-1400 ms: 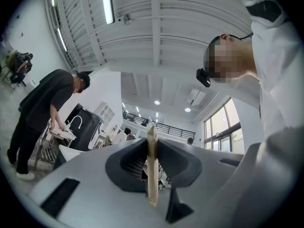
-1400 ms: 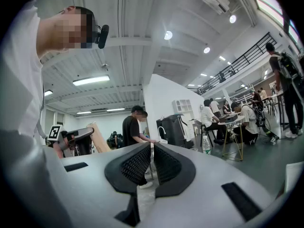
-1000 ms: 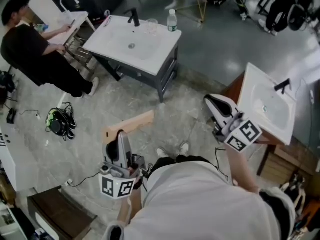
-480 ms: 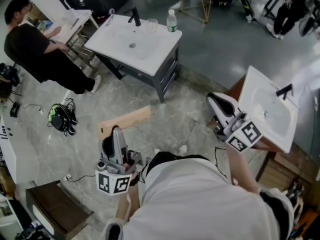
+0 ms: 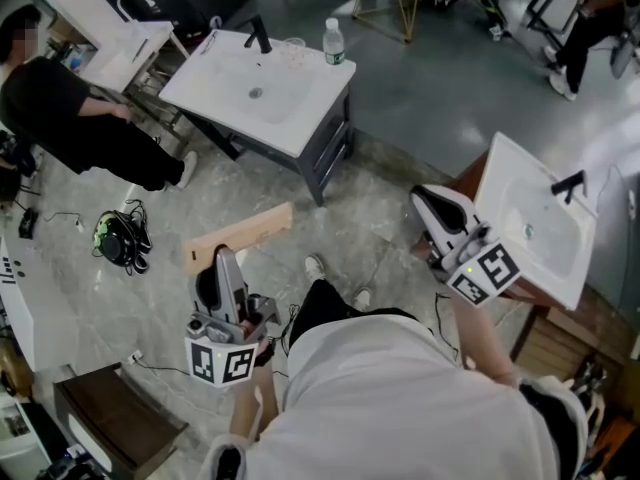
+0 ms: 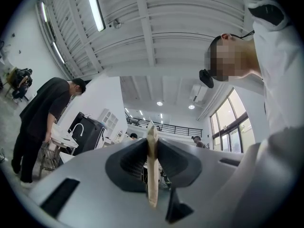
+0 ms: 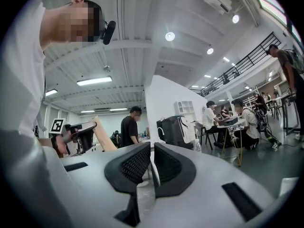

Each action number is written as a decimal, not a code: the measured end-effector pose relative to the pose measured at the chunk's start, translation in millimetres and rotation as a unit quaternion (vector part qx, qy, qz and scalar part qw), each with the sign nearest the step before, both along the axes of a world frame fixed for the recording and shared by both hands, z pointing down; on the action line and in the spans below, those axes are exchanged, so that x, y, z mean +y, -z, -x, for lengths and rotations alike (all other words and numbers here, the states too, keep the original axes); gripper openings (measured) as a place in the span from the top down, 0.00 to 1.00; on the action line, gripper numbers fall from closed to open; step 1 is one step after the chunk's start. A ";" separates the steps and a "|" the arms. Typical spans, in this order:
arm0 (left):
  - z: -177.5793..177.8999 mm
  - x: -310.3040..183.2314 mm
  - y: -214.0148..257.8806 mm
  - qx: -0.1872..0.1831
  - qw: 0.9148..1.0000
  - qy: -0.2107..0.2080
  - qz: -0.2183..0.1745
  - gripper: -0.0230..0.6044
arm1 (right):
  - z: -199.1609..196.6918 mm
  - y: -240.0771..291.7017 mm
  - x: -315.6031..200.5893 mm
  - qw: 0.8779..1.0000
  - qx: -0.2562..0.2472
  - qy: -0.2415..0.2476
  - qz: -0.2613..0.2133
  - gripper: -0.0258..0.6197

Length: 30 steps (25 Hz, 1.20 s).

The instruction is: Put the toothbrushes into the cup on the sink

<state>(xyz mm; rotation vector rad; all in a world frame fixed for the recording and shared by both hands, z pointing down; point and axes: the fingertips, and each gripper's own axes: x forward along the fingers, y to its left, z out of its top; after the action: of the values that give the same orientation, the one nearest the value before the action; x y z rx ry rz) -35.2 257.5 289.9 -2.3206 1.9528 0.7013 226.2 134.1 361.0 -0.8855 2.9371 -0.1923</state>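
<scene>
Room: open workshop hall with a grey marbled floor [image 5: 330,218] and several sink stands on it.
Left tongs [image 5: 222,260]: at 7 o'clock in the head view. They are clamped on a flat tan piece [image 5: 245,236] that juts past the tips toward 1 o'clock. The left gripper view shows it edge-on, with a pad pressed on each face. Its shape suggests a boxed toothbrush.
Right tongs [image 5: 425,200]: at 3 o'clock, drawn together to a narrow slit. The right gripper view shows a thin pale sliver in the slit. It cannot be told whether that is a held thing or background.
Cup [image 5: 293,44]: clear, on the back edge of the sink [image 5: 215,83] at 11 o'clock. It stands between the black faucet [image 5: 258,34] and the water bottle [image 5: 333,40], well apart from both tongs. Its contents are too small to tell.
Second sink [image 5: 535,218]: at 3 o'clock, near the right tongs. No cup is visible on it.
Bystander: person in black [image 5: 60,108] at 10 o'clock, to the left of the sink with the cup.
Step in hand: carrying the load to the sink that bears the cup; delivery is not yet begun.
Procedure:
- Keep the left grip firm, as the long overhang gives the piece leverage to swing.
- Approach from the sink's front edge, away from the bystander.
- Turn the piece upright above the cup.
- Lower its end below the rim before releasing.
Caution: the cup looks light, so a sideways knock could tip it. Stay clear of the faucet and bottle.
</scene>
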 end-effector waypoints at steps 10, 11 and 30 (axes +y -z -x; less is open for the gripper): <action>24.9 -80.0 -18.7 0.018 0.999 -0.036 0.002 0.86 | 23.0 -10.2 -54.3 0.999 0.023 -0.029 0.015 0.89; 31.2 -90.5 -19.9 0.020 0.999 -0.039 0.003 0.86 | 27.0 -9.5 -63.7 0.999 0.024 -0.034 0.016 0.89; 132.6 -248.3 -38.1 0.047 0.993 -0.106 0.036 0.86 | 133.3 6.7 -199.8 0.997 0.039 -0.072 0.014 0.89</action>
<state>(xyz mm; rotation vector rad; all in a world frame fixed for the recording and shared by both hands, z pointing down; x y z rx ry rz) -167.8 9.2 328.0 -2.6125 1.8117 0.7795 92.9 -65.7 354.4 -1.1296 2.9311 -0.1948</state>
